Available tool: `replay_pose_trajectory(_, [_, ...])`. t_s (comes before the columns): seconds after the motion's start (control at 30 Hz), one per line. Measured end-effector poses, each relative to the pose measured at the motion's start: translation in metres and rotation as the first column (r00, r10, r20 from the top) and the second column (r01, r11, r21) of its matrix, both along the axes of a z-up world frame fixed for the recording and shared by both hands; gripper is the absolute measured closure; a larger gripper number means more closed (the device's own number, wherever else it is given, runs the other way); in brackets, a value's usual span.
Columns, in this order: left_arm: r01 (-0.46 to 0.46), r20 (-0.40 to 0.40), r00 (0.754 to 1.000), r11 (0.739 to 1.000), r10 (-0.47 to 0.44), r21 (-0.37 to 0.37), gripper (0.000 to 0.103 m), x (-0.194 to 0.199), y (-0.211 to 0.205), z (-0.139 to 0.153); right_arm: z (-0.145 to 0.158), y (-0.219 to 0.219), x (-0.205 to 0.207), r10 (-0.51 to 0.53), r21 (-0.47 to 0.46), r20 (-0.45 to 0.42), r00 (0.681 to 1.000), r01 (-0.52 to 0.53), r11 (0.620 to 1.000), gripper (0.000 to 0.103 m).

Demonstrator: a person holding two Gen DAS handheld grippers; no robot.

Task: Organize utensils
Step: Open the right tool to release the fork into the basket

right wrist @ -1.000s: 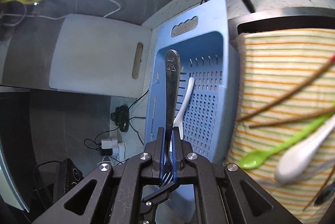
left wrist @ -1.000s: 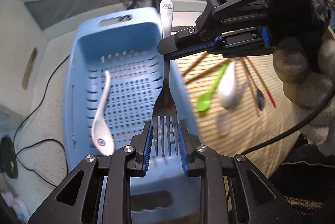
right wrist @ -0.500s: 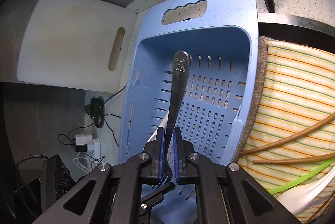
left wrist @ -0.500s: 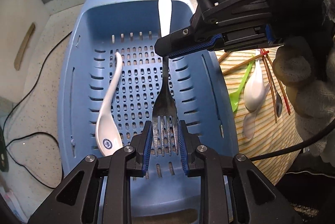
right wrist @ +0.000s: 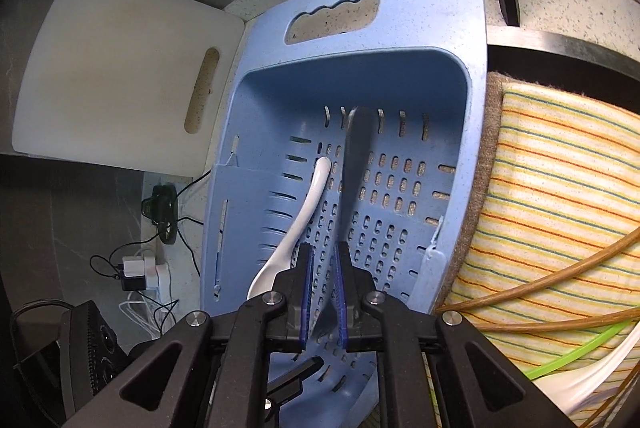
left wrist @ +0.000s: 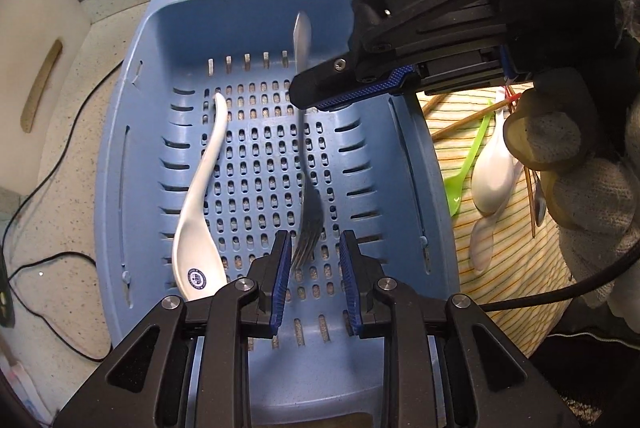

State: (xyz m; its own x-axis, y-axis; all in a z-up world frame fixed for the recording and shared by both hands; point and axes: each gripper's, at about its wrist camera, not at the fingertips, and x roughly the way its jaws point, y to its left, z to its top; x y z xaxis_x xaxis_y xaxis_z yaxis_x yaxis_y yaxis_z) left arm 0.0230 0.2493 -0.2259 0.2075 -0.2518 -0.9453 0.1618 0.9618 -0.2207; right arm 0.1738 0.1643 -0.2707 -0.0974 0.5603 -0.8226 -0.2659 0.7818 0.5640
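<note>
While the fork (left wrist: 309, 203) lay blurred over the holed floor of the blue basket (left wrist: 132, 131), the left gripper (left wrist: 316, 274) had its jaws open, the tines between them untouched. Whether the right gripper (right wrist: 322, 292) (reaching in from the right) was gripping the handle or had its jaws slightly parted, I could not tell. A white spoon (left wrist: 200, 203) rested in the basket just beside the fork. More spoons and chopsticks lay on the striped cloth (right wrist: 560, 195) on the table (left wrist: 72, 131).
</note>
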Motion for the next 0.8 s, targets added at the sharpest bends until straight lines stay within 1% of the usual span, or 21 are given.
replay_pose_trajectory(0.03, [-0.002, 0.001, 1.0, 1.0, 0.002, 0.002, 0.08, 0.0, 0.0, 0.0, 0.001, 0.001, 0.0, 0.002, -0.001, 0.005, 1.0, -0.002, 1.0, 0.086])
replay_pose_trajectory(0.07, [-0.005, 0.003, 1.0, 1.0, 0.005, 0.004, 0.08, 0.0, -0.001, 0.001, 0.003, 0.001, -0.001, 0.003, -0.002, 0.011, 1.0, -0.003, 1.0, 0.085])
replay_pose_trajectory(0.2, [-0.007, 0.018, 1.0, 1.0, 0.007, 0.002, 0.08, -0.003, -0.002, 0.006, 0.014, 0.0, -0.005, 0.012, 0.016, 0.045, 0.999, -0.012, 1.0, 0.084])
replay_pose_trajectory(0.33, [-0.007, 0.041, 0.999, 1.0, 0.008, -0.005, 0.08, -0.01, -0.003, 0.015, 0.028, -0.006, -0.01, 0.016, 0.035, 0.084, 0.996, -0.019, 0.999, 0.076])
replay_pose_trajectory(0.43, [-0.015, 0.054, 0.998, 1.0, 0.015, -0.008, 0.08, -0.014, -0.004, 0.021, 0.037, -0.013, -0.015, 0.016, 0.047, 0.104, 0.994, -0.021, 0.999, 0.076])
replay_pose_trajectory(0.47, [-0.016, 0.058, 0.998, 1.0, 0.017, -0.008, 0.08, -0.016, -0.004, 0.023, 0.041, -0.018, -0.017, 0.014, 0.054, 0.112, 0.994, -0.02, 0.998, 0.076])
replay_pose_trajectory(0.53, [-0.014, 0.068, 0.998, 1.0, 0.015, -0.007, 0.071, -0.02, -0.007, 0.028, 0.046, -0.027, -0.021, 0.011, 0.06, 0.131, 0.991, -0.019, 0.998, 0.072])
replay_pose_trajectory(0.6, [-0.012, 0.082, 0.997, 1.0, 0.012, -0.007, 0.071, -0.023, -0.01, 0.034, 0.052, -0.04, -0.025, 0.006, 0.062, 0.162, 0.987, -0.017, 0.998, 0.069])
replay_pose_trajectory(0.7, [-0.004, 0.1, 0.995, 1.0, 0.005, -0.011, 0.071, -0.028, -0.016, 0.043, 0.06, -0.061, -0.032, 0.003, 0.066, 0.198, 0.98, -0.017, 0.998, 0.068])
replay_pose_trajectory(0.77, [-0.013, 0.11, 0.994, 1.0, 0.014, -0.015, 0.071, -0.029, -0.019, 0.047, 0.065, -0.079, -0.036, -0.005, 0.068, 0.223, 0.975, -0.011, 0.998, 0.064])
replay_pose_trajectory(0.8, [-0.007, 0.117, 0.993, 1.0, 0.009, -0.015, 0.071, -0.031, -0.023, 0.05, 0.068, -0.087, -0.038, -0.011, 0.07, 0.233, 0.972, -0.006, 0.998, 0.059])
